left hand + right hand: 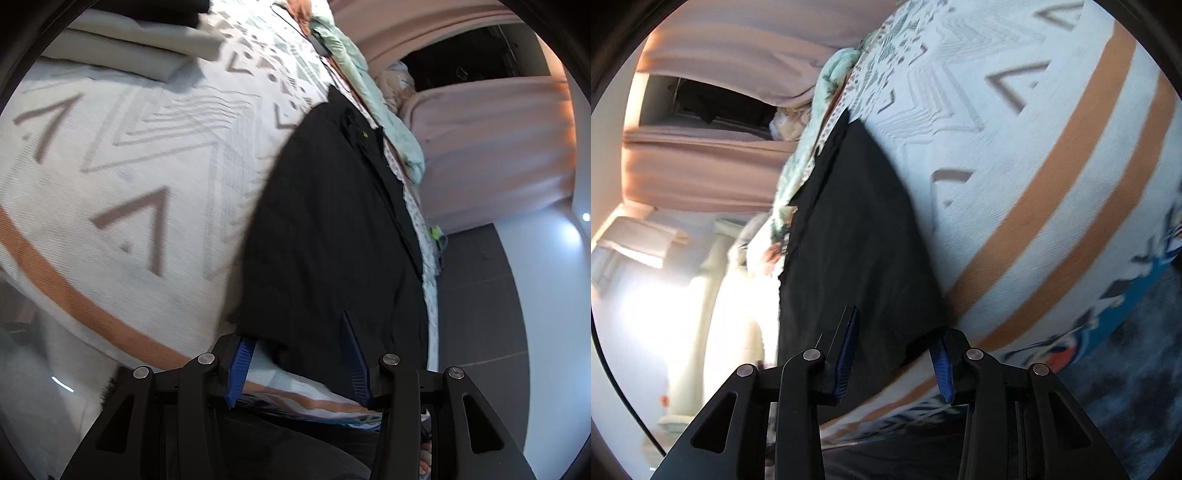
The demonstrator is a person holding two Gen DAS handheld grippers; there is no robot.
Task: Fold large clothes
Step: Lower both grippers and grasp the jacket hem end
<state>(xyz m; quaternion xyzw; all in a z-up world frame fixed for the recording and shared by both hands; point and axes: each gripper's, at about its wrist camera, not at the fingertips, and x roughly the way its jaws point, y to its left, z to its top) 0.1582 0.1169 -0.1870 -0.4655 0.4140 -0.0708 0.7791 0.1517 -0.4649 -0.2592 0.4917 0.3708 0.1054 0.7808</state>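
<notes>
A large black garment (332, 229) lies flat on the patterned bed cover (129, 166). My left gripper (295, 332) is open, its blue-padded fingers (240, 365) astride the garment's near corner. In the right wrist view the same black garment (857, 240) lies on the bed cover (1034, 184), and my right gripper (897, 336) is open with its fingers (846, 354) on either side of another near corner. Neither gripper is closed on the cloth.
Folded beige and dark clothes (140, 40) are stacked at the far left of the bed. A mint-green blanket (354, 66) lies along the far bed edge. Pink curtains (713, 162) and grey floor tiles (480, 295) lie beyond the bed.
</notes>
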